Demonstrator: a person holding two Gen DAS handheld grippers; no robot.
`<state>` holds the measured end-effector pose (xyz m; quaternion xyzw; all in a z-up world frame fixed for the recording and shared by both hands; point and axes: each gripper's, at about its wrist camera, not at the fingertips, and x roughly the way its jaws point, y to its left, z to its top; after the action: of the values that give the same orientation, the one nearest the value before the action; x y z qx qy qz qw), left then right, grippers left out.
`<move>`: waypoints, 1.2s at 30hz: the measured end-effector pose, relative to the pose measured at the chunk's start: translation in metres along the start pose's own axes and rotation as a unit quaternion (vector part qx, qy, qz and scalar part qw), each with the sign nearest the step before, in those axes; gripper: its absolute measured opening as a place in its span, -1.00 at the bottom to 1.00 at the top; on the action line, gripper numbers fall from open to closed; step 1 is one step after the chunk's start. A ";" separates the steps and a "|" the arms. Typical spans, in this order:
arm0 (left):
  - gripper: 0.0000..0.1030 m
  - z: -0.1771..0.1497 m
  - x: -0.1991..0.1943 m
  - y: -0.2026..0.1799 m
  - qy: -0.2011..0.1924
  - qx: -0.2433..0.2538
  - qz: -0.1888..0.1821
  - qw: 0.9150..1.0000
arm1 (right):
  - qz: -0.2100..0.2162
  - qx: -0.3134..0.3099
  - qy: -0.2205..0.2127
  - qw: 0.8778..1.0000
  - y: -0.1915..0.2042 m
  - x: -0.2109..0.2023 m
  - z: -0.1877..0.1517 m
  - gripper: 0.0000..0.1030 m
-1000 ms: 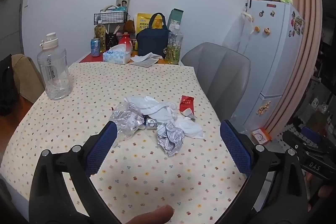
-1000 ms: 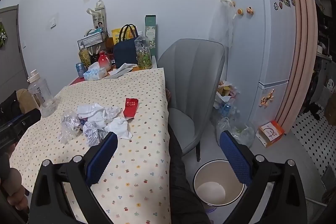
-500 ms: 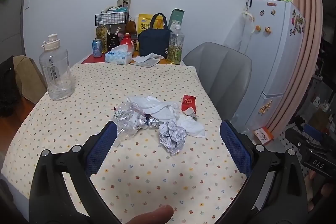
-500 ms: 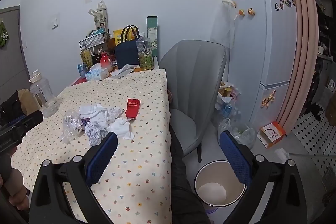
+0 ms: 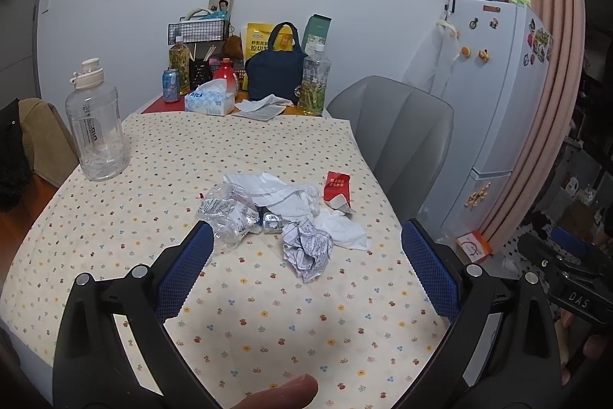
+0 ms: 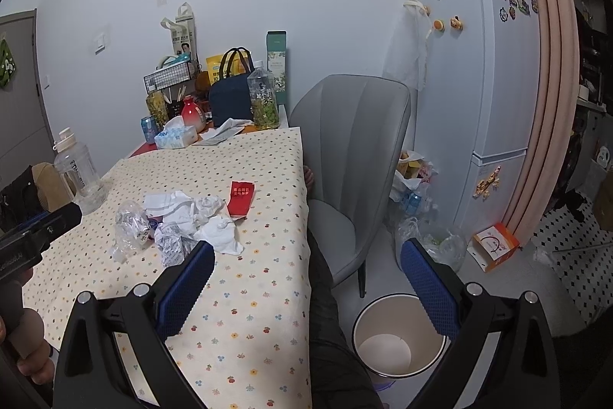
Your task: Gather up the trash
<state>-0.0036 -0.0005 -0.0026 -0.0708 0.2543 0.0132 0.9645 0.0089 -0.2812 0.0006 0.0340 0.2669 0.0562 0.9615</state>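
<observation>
While both sets of blue pads stand wide apart and hold nothing, the left gripper point(image 5: 306, 267) hangs low in its frame over the dotted worktop point(image 5: 245, 317). Just above it, at mid-frame, lies the trash: a crumpled printed paper point(image 5: 308, 250), a clear plastic wrapper point(image 5: 226, 213), white tissues point(image 5: 291, 192) and a red packet point(image 5: 337, 186). The right gripper point(image 6: 306, 280) frames the worktop's edge, and a white bin point(image 6: 398, 334) sits on the floor at lower right.
</observation>
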 end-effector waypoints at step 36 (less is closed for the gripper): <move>0.89 0.002 -0.002 0.003 0.001 0.004 0.008 1.000 | 0.005 -0.002 0.001 1.000 0.006 0.004 0.001 0.85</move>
<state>-0.0045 0.0027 -0.0004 -0.0647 0.2557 0.0194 0.9644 0.0120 -0.2747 0.0000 0.0337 0.2672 0.0617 0.9611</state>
